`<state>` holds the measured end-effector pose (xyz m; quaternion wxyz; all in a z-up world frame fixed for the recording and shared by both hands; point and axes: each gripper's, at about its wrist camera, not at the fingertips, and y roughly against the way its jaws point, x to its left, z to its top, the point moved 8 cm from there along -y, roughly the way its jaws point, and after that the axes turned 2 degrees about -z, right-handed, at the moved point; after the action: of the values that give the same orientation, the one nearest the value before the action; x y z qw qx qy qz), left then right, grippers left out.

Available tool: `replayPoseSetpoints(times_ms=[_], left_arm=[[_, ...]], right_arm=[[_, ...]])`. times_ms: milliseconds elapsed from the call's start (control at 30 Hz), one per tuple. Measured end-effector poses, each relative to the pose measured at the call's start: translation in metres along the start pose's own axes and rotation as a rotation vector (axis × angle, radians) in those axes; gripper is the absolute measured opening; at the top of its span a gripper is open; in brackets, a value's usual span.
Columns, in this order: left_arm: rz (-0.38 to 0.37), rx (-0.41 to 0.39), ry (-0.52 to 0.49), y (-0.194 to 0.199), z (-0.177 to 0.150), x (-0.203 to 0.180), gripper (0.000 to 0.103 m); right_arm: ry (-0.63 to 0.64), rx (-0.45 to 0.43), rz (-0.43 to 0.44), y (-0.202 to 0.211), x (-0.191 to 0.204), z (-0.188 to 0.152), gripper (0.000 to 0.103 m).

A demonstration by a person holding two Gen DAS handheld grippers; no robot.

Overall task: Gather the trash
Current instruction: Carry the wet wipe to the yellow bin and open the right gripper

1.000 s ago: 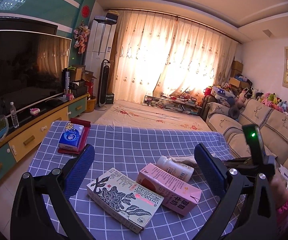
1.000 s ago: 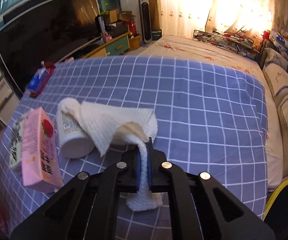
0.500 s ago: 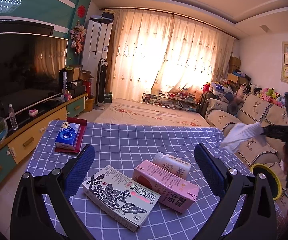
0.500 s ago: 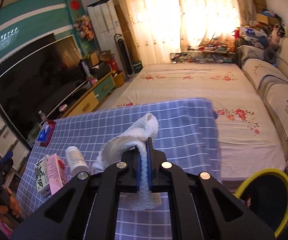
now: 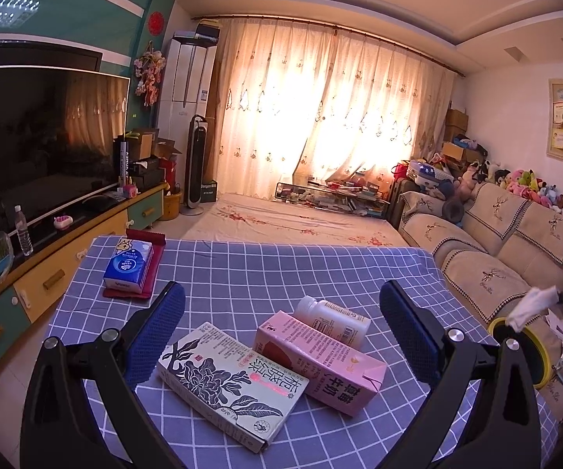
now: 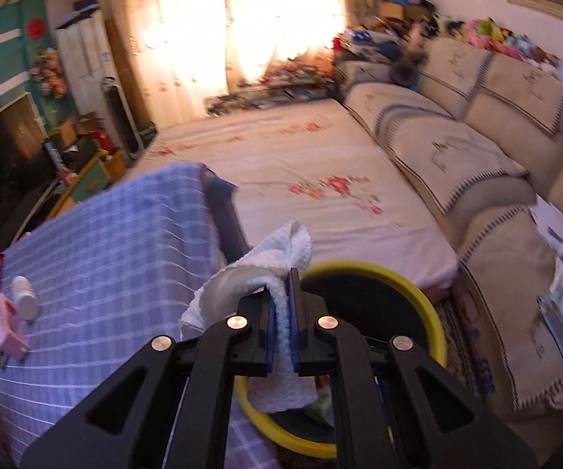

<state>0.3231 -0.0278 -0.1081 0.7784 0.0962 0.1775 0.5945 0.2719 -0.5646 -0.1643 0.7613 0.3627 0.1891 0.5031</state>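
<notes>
**Right gripper has the paper towel over the bin**

We see one white paper towel, clamped between the pads of the right gripper, jaws closed on it. It hangs right above the one yellow-rimmed black bin, which stands on the floor just beside the table edge. In the left wrist view the same towel shows over the bin rim.

Left gripper: jaws wide apart, nothing between the pads, hovering over the blue checked tablecloth.

On the table we count:
- 2 cartons lying flat, touching: a cream one with black flower print, Chinese text, and a pink one, Chinese text
- 1 white bottle on its side, against the pink carton; label too small to read
- 1 blue tissue pack on a red tray, well apart from the rest; brand unreadable
</notes>
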Motion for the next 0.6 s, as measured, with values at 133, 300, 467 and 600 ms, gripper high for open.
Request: replayPoseSetpoints(times_ms=[133,300,467,600], left_arm=[[-0.006,0.001,-0.006,-0.002,-0.001,-0.002,0.098],[-0.013,0.008,-0.015,-0.004,-0.003,-0.007,0.098],[-0.019,0.011,-0.02,-0.005,-0.005,-0.009,0.098],[-0.019,0.013,-0.028,-0.007,-0.006,-0.01,0.098]], right_arm=[[-0.033,0.072,-0.061,-0.027,-0.025,-0.024,0.007],[-0.075,0.112,-0.092,-0.05,-0.045,-0.037,0.007],[-0.095,0.137,-0.127,-0.063,-0.057,-0.042,0.019],[-0.07,0.201,-0.161,-0.073,-0.062,-0.053,0.053]])
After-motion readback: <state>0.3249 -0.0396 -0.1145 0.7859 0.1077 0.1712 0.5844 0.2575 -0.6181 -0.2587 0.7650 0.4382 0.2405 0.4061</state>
